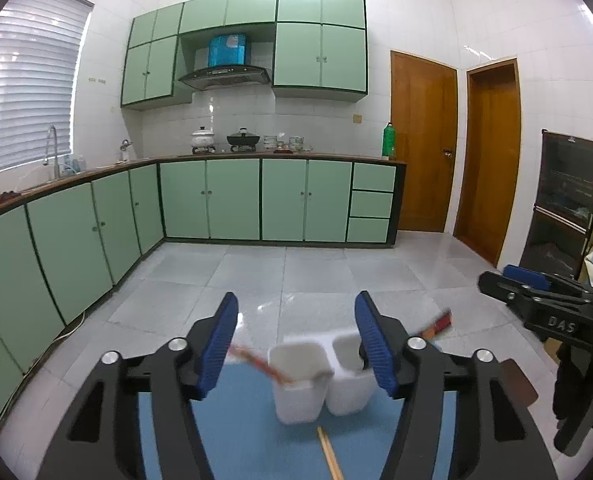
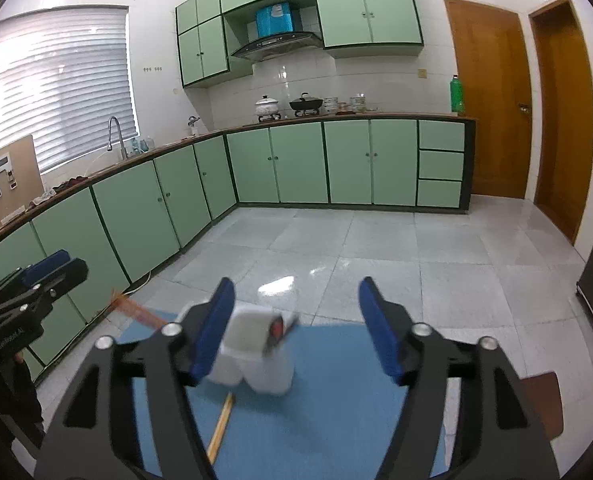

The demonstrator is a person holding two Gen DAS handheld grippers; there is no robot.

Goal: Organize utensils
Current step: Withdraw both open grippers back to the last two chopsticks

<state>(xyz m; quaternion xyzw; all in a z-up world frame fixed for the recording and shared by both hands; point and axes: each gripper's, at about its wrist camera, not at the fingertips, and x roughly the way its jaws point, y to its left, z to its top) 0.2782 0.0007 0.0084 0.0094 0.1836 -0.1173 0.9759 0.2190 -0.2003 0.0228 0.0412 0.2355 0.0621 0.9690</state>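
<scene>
A white two-compartment utensil holder (image 1: 320, 376) stands on a blue mat (image 1: 256, 432); it also shows in the right wrist view (image 2: 256, 352). Red-orange chopsticks (image 1: 260, 364) lean out of its left compartment. A red-handled utensil (image 1: 440, 322) sticks out of the right compartment, also seen in the right wrist view (image 2: 278, 330). A pale wooden chopstick (image 1: 330, 456) lies on the mat in front of the holder, also in the right wrist view (image 2: 222, 426). My left gripper (image 1: 296, 344) is open and empty just before the holder. My right gripper (image 2: 296, 328) is open and empty, to the holder's right.
The mat (image 2: 336, 400) lies on a brown table whose corner (image 2: 544, 396) shows at right. Beyond is tiled floor, green cabinets (image 1: 232, 200) and two wooden doors (image 1: 424, 140). A dark shelf unit (image 1: 568, 200) stands at right.
</scene>
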